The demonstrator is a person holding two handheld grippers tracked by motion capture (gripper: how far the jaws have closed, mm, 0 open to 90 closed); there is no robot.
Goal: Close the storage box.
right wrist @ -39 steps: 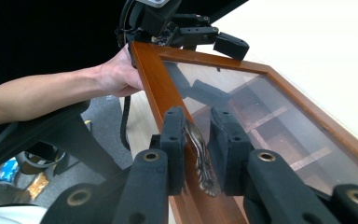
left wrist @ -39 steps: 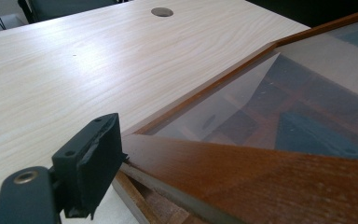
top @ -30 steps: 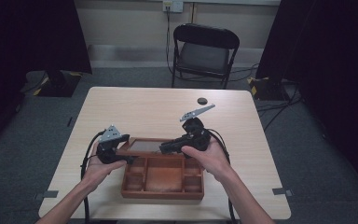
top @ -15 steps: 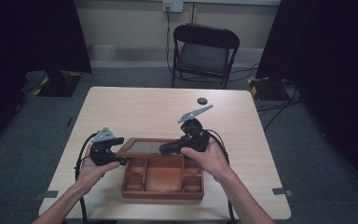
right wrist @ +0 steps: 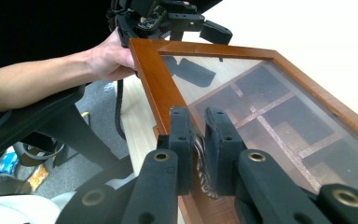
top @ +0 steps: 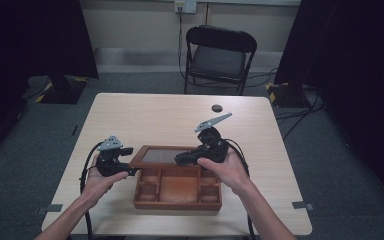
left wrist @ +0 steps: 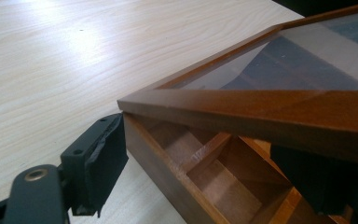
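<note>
Pale tabletop (top: 145,115) carries our wooden box (top: 177,192): right gripper (right wrist: 199,144) pinches the lid's metal clasp (right wrist: 200,158) (lift gently); left gripper (left wrist: 205,154), jaws spread, straddles the box's corner.

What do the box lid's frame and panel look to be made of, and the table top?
Reddish-brown lid frame: apparently varnished wood, with glossy grain. Clear lid panel: glass or acrylic, since the box dividers show through it. Pale table top: likely wood-grain laminate, smooth with soft glare.
</note>
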